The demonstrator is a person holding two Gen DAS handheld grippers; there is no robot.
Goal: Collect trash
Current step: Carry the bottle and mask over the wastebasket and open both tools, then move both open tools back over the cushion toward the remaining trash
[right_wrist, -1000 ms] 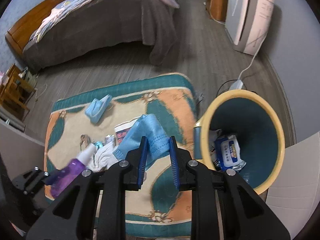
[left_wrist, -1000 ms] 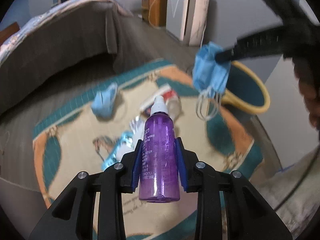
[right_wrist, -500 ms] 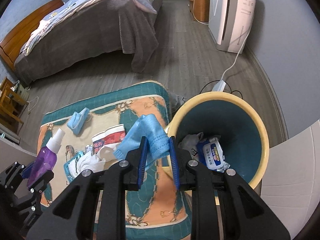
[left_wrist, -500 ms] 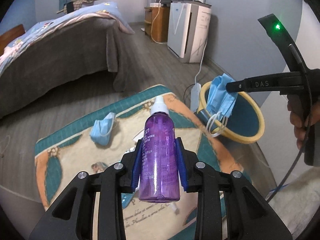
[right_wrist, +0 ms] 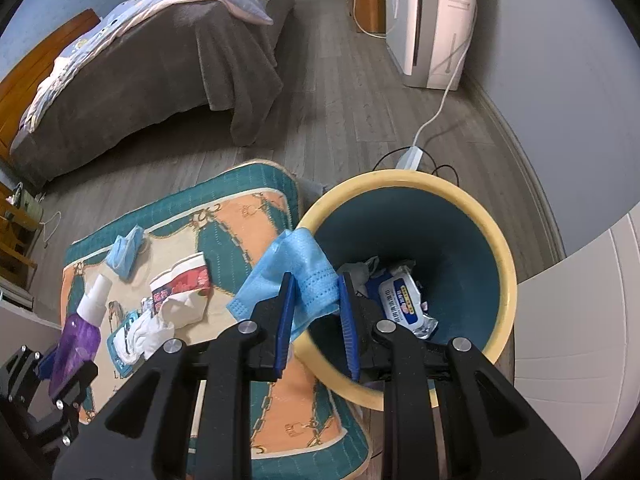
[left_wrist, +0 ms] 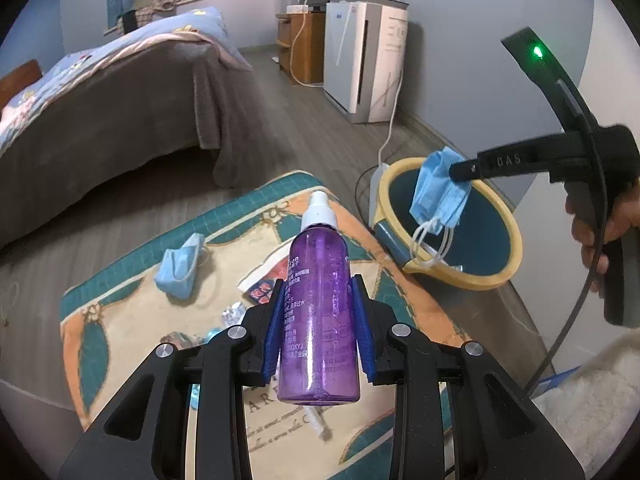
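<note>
My left gripper (left_wrist: 319, 292) is shut on a purple spray bottle (left_wrist: 318, 312) with a white cap, held above the patterned rug (left_wrist: 120, 344). My right gripper (right_wrist: 316, 280) is shut on a blue face mask (right_wrist: 292, 268), which hangs over the near rim of the yellow trash bin (right_wrist: 506, 280). From the left wrist view the mask (left_wrist: 438, 192) dangles its ear loops over the bin (left_wrist: 496, 276). A wipes packet (right_wrist: 402, 298) and other scraps lie inside the bin. A second blue mask (left_wrist: 180, 266), a red-and-white packet (right_wrist: 182, 280) and white tissue (right_wrist: 160, 326) lie on the rug.
A bed with a brown cover (right_wrist: 140, 72) stands at the back left. A white air purifier (left_wrist: 362, 60) and a wooden cabinet (left_wrist: 298, 48) line the far wall, with a white cable and power strip (right_wrist: 410, 158) on the floor behind the bin. A person's hand (left_wrist: 600, 232) holds the right gripper.
The right gripper has carried the blue mask from above the rug to the bin's rim. The left gripper has risen with the purple bottle, so more of the room shows.
</note>
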